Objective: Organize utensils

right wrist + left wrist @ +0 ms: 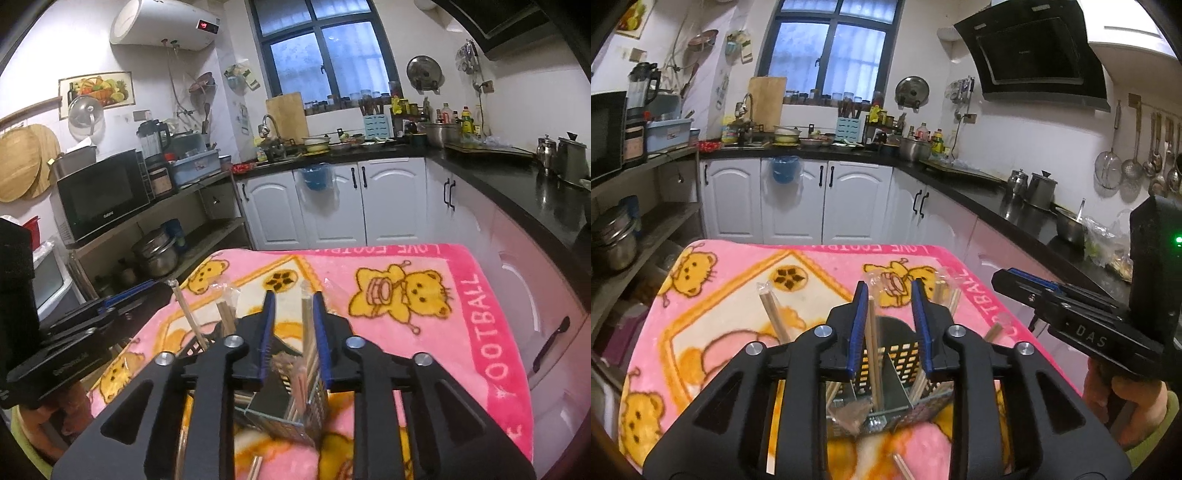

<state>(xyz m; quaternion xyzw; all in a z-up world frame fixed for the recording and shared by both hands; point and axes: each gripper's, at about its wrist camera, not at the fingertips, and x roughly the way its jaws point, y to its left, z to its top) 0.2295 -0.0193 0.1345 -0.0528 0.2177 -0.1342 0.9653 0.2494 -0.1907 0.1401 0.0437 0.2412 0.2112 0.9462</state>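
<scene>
Black perforated utensil holder (pixel 897 354) with inner dividers (three compartments can be made out) stands on the pink blanket (pixel 738 280) covering the bench. Wrapped chopsticks (pixel 873 354) lean upright in the compartments; exact count cannot be told. Left tool (pixel 889 291), fingers moderately apart, holds nothing above the holder. Right tool (pixel 294 299), at 3 o'clock of it, likewise parted and unloaded.

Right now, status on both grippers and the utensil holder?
Left gripper open, over the holder. Right gripper open, above it too. Wrapped chopsticks standing inside. A few chopsticks loose on the blanket.
</scene>
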